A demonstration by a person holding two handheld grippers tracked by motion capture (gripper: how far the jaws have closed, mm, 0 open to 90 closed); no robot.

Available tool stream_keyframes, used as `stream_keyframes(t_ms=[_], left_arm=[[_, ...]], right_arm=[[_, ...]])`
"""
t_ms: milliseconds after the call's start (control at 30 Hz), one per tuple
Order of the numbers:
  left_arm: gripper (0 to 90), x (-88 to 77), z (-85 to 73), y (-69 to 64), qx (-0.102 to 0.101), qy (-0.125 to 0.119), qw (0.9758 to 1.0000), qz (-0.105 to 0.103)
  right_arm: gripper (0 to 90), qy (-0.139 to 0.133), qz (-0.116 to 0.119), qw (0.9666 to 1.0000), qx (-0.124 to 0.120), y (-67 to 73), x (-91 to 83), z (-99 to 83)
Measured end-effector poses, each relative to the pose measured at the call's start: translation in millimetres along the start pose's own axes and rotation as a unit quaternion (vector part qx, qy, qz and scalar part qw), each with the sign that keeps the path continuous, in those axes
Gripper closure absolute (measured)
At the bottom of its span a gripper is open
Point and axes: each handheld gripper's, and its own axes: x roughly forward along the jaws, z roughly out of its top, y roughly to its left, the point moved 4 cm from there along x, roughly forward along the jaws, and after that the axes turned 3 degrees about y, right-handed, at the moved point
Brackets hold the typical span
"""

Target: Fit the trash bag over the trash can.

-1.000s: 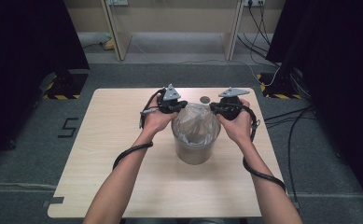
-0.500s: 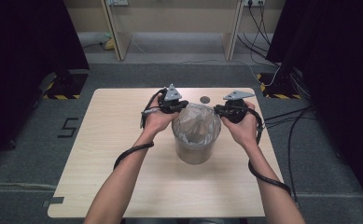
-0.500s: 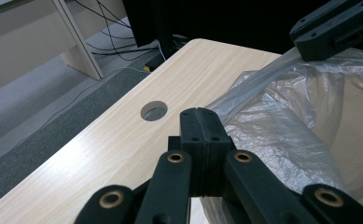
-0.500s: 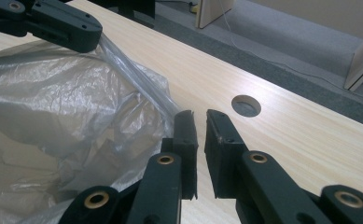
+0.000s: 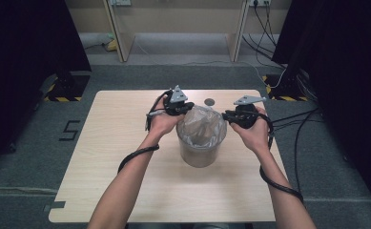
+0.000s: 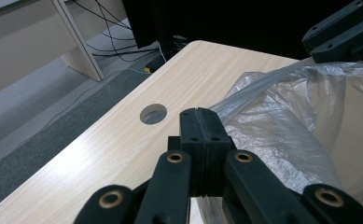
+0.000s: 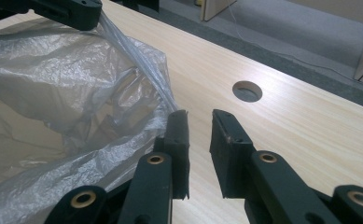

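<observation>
Two grippers: both work at the rim of one bin.
Bin: round grey plastic waste bin [image 5: 200, 151] at mid-counter, lined with a clear thin plastic bag [image 5: 201, 125].
Change: right gripper [image 7: 198, 125] has just been opening; the film now lies beside its jaws, released, so that side looks done.
Left gripper [image 6: 200, 122]: clenched on the bag's edge, pulling it taut.
Counter: pale wooden counter [image 5: 126, 143], round cable hole [image 5: 209, 101] beyond.

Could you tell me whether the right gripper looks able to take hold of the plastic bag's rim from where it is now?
Probably yes: the right gripper, its jaws just opening with nothing between them, sits right beside the plastic bag, with nothing in between.
</observation>
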Motion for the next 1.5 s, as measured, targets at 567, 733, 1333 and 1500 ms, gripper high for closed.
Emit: stream_keyframes(t_ms=[567, 733, 1333, 1500], left_arm=[[89.1, 0.3, 1.8, 2.1, -0.005, -0.005, 1.0000, 0.004], [89.1, 0.4, 3.0, 2.2, -0.005, -0.006, 1.0000, 0.004], [88.6, 4.8, 0.8, 4.4, -0.020, -0.007, 0.9998, -0.003], [88.6, 5.5, 0.1, 6.7, -0.039, -0.010, 0.9992, -0.006]], right_arm=[[66.9, -0.018, -0.005, 0.9998, -0.008, 0.5, -14.8, 13.6], [66.5, -0.025, 0.006, 0.9993, -0.029, 9.7, -15.2, 23.8], [90.0, -0.006, -0.003, 0.9996, -0.028, 3.4, 15.2, 27.3], [90.0, 0.000, -0.002, 0.9997, -0.024, 1.5, 20.4, 25.5]])
